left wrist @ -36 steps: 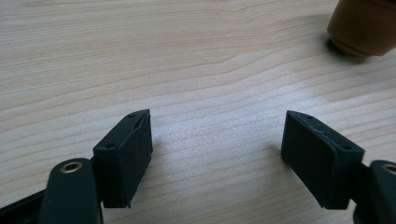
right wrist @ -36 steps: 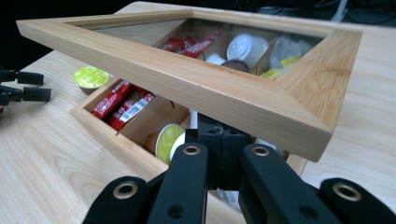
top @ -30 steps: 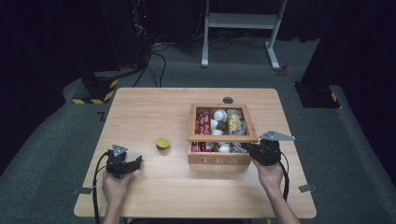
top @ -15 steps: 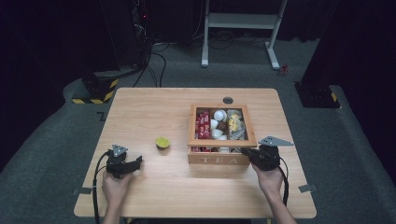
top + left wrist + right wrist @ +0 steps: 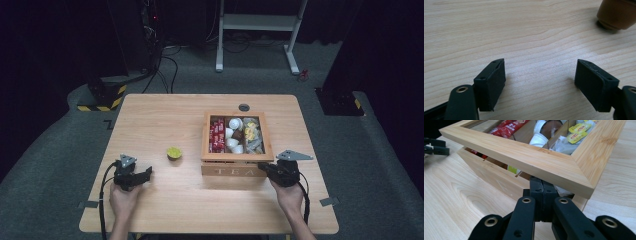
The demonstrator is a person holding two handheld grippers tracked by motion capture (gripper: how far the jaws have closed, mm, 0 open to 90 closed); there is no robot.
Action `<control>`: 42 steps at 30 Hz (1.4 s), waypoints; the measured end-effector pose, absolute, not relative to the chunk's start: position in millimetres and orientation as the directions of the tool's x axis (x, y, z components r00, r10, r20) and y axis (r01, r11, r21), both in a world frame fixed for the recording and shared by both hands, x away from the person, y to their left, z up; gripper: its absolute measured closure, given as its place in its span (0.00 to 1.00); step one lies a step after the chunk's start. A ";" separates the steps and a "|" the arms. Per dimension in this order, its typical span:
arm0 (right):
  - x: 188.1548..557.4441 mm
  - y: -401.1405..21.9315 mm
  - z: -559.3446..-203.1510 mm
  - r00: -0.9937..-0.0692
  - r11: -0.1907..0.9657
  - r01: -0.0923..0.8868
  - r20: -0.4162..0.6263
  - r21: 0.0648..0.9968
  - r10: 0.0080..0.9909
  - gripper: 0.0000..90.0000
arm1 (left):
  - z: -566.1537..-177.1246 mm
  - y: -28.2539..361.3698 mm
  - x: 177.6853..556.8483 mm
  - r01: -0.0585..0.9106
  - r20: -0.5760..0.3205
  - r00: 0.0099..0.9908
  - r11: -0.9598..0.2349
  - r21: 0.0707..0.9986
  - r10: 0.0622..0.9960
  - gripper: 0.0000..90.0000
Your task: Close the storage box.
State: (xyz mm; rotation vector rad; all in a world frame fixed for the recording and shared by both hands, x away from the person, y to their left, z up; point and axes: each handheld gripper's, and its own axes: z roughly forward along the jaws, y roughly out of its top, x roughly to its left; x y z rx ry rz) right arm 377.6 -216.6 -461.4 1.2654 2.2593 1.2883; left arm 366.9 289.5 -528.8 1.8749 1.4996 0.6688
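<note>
A wooden tea box marked TEA stands right of the table's middle. Its frame lid is tilted up off the box wall, leaving a gap along the front. My right gripper is shut with nothing between its jaws, and its tips sit under the lid's front edge near the right corner. Inside lie red sachets, white pods and yellow tea bags. My left gripper rests open on the table at the left, its jaws empty.
A small brown pod with a yellow-green top stands between the left gripper and the box, and also appears as a brown cup ahead of the left jaws. A black round grommet sits behind the box. The wooden table ends close behind my hands.
My right gripper has shifted slightly left and toward me, along the box's front right corner. The left gripper has stayed put.
</note>
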 end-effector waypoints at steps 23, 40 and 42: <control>363.3 -224.8 -465.3 -0.605 0.244 0.539 0.170 0.806 0.778 0.98 | -528.8 289.7 367.0 0.650 0.001 0.219 -0.146 0.746 0.976 0.28; 367.9 -264.2 -444.0 -0.519 0.191 0.491 0.109 0.850 0.848 0.96 | -528.6 289.3 366.7 0.652 0.006 0.217 -0.149 0.743 0.976 0.28; 369.2 -269.3 -445.9 -0.507 0.183 0.492 0.109 0.851 0.855 0.96 | -528.6 289.4 366.7 0.652 0.005 0.217 -0.149 0.743 0.976 0.28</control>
